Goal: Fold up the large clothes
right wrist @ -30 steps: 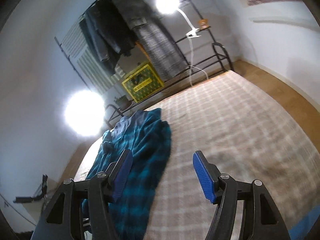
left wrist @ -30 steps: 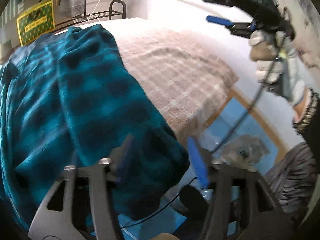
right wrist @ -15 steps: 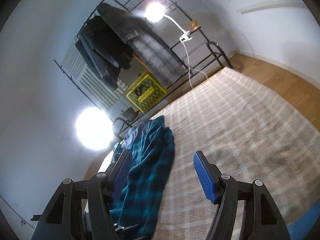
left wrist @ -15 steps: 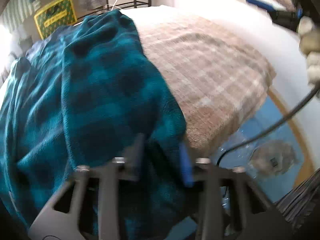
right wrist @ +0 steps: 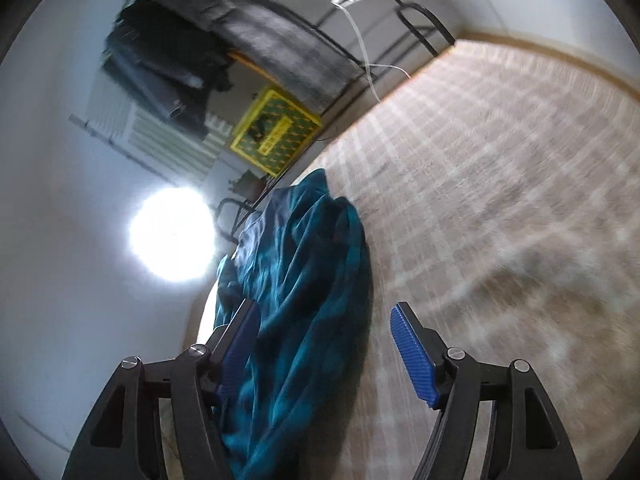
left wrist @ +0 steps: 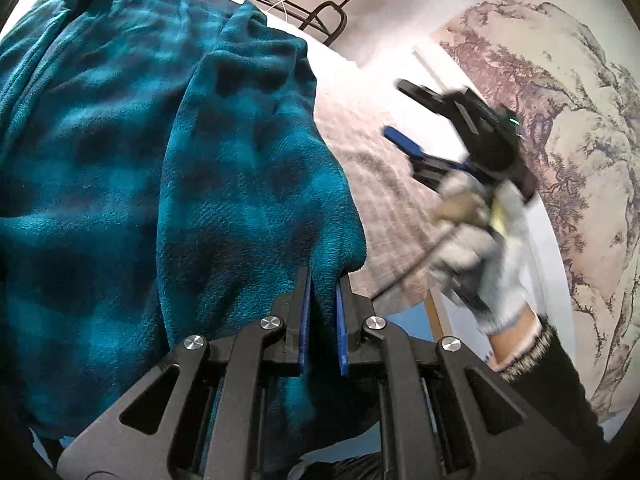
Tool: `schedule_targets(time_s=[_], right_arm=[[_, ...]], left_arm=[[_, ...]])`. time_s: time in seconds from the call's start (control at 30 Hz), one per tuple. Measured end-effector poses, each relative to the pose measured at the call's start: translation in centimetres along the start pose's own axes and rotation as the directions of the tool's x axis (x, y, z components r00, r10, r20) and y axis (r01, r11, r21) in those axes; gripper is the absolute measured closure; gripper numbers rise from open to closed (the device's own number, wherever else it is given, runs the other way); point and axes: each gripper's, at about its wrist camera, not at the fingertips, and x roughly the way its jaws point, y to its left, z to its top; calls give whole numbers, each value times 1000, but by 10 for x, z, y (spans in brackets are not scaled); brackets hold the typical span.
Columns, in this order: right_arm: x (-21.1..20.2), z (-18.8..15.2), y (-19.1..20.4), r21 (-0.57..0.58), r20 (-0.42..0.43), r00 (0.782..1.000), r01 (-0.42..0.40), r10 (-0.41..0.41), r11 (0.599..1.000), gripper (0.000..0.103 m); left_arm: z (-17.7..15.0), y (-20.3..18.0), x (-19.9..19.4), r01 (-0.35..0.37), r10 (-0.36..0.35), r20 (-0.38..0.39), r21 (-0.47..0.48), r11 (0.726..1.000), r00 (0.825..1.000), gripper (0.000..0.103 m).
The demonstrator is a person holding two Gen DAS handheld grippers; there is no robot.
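A teal plaid fleece garment (left wrist: 160,160) lies bunched on the bed's left side, over a beige checked bed cover (left wrist: 360,140). My left gripper (left wrist: 324,276) is closing, and its blue pads pinch a fold at the garment's near right edge. My right gripper (left wrist: 400,112), held in a gloved hand (left wrist: 480,240), hovers over the cover to the garment's right. In the right wrist view the right gripper (right wrist: 325,306) is opening wider above the garment (right wrist: 304,248). The cloth shows between its fingers, untouched by the pads. The bed cover (right wrist: 500,160) stretches away to the right.
A black clothes rack (right wrist: 220,40) with dark hanging clothes stands beyond the bed. Under it sits a yellow-green crate (right wrist: 276,132). A bright lamp (right wrist: 172,236) glares at the left. A landscape mural (left wrist: 560,100) covers the right wall, and a blue floor mat (left wrist: 412,320) lies below the bed edge.
My left gripper went from open beside the garment's edge to pinched on it, and rolled. The right gripper came down and closer to the garment, rolling too.
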Motion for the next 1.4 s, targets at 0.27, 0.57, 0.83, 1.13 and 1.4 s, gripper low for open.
schedule_targets(time_s=[0.27,0.57,0.83,1.13,1.4], right_arm=[[86,35,-16,56,-23,999,43,-41,997,29],[162,38,7,-23,-137,988,68,-70,997,80],[150,46,91,-189,-96,971,199,-220,962,94],[197,1,198,-488,-27,925,318,-379,813,95],[309,-79,263,-755,-50,879,278,-475,594,95]], left_arm=[[-4,14,-4,77,-75,34,-53,996,997,94],[2,31,-14,151,-146,57,-88,985,988,94],[-4,56,-33,218,-203,110,-146,965,973,94],[-16,89,-58,222,-192,158,-202,954,969,94],[-27,130,-70,195,-147,180,-288,938,973,94]])
